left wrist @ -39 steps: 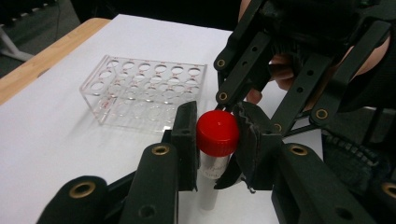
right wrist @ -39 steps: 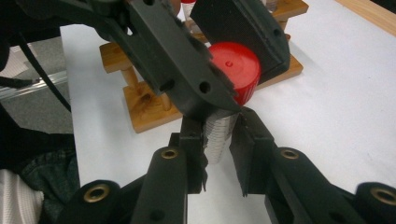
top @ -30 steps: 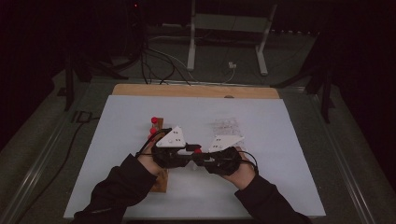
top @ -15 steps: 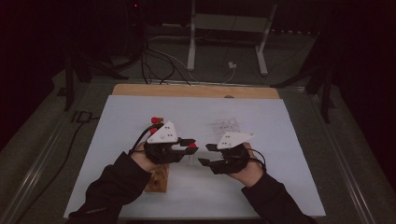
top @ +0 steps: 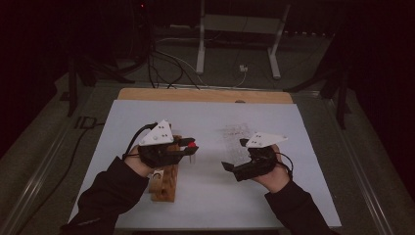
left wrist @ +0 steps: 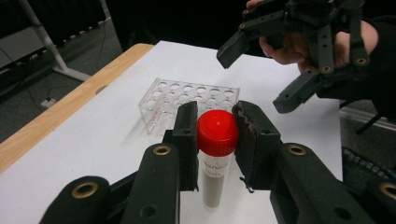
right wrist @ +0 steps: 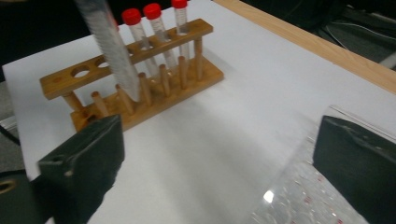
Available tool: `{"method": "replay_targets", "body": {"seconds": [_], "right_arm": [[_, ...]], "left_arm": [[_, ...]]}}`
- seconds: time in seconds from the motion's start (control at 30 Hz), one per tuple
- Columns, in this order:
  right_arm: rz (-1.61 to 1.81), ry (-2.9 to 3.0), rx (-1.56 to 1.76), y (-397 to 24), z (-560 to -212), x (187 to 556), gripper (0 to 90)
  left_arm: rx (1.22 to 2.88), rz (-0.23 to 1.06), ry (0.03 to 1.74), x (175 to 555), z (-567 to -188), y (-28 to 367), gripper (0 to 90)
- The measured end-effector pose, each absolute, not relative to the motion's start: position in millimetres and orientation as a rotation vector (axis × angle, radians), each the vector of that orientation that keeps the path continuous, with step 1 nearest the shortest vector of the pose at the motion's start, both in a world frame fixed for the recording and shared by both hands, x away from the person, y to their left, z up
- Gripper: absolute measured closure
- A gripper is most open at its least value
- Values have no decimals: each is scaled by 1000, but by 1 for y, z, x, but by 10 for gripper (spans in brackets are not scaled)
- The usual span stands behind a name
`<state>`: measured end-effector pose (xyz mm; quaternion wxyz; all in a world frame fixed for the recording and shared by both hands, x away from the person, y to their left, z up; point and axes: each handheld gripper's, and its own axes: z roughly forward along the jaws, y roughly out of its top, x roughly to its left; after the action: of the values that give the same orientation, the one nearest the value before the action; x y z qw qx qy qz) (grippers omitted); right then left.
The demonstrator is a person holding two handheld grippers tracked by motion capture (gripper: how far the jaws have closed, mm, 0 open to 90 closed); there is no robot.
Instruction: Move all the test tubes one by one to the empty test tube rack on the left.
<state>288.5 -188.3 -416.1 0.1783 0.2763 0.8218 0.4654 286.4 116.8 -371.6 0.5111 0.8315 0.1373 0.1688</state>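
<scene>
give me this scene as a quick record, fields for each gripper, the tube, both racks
left gripper: shut on red-capped tube, held above the table
tube: upright, cap level with the pads
right gripper: jaws just opened wide, nothing between them
wooden rack: three red-capped tubes at one end, other holes free
clear rack: on the white table, no tubes in it

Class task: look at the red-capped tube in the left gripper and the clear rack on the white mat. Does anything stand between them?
Nothing visible does. The left gripper is shut on the red-capped tube, and bare mat lies between it and the clear rack. The right gripper hangs open, above and to one side.
</scene>
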Motion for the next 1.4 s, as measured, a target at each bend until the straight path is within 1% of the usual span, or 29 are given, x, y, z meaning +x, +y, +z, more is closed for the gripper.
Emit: {"method": "replay_targets", "body": {"seconds": [0.07, 0.63, 0.97, 1.4], "right_arm": [[1314, 2333, 779, -190, -416, 290, 0], [1311, 2307, 767, -194, -414, 290, 0], [1331, 2305, 774, -195, -414, 290, 0], [1338, 2307, 772, -196, -413, 290, 0]], "left_arm": [[2002, 411, 335, 286, -369, 120, 720], [1966, 474, 411, 278, -364, 158, 720], [1957, 512, 463, 270, -370, 183, 720], [1961, 514, 511, 265, -388, 198, 720]]}}
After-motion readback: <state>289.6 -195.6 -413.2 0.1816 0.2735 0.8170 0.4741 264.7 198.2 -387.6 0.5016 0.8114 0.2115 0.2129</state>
